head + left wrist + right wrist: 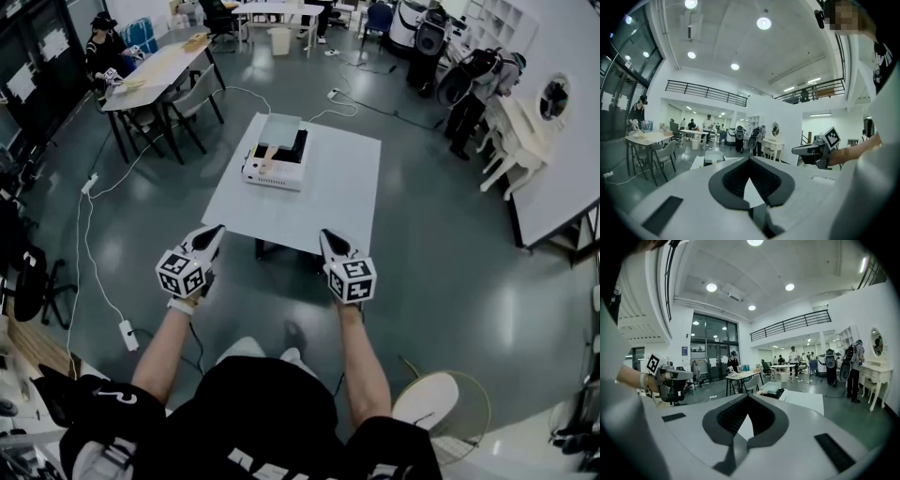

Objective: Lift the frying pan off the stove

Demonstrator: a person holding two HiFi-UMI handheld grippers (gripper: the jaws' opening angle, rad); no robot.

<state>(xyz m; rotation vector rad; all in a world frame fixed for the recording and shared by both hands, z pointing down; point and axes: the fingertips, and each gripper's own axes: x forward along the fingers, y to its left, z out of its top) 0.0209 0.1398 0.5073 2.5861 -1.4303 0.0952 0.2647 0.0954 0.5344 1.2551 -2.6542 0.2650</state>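
A small white stove (275,161) with a black top stands at the far left of a white table (333,192). On it rests a pale, squarish frying pan (278,132) whose wooden handle (265,156) points toward me. Both grippers hover short of the table's near edge, well away from the stove. My left gripper (217,229) is shut and empty, and so is my right gripper (325,235). The left gripper view shows its shut jaws (749,174) with the stove (714,158) far ahead. The right gripper view shows shut jaws (747,409) and the stove (771,390) beyond.
Cables run over the grey floor, with a power strip (128,335) at my left. Desks and chairs (164,89) with a seated person stand at the far left. At the right are a white dressing table (525,141) and standing people. A round stool (441,403) sits by my right leg.
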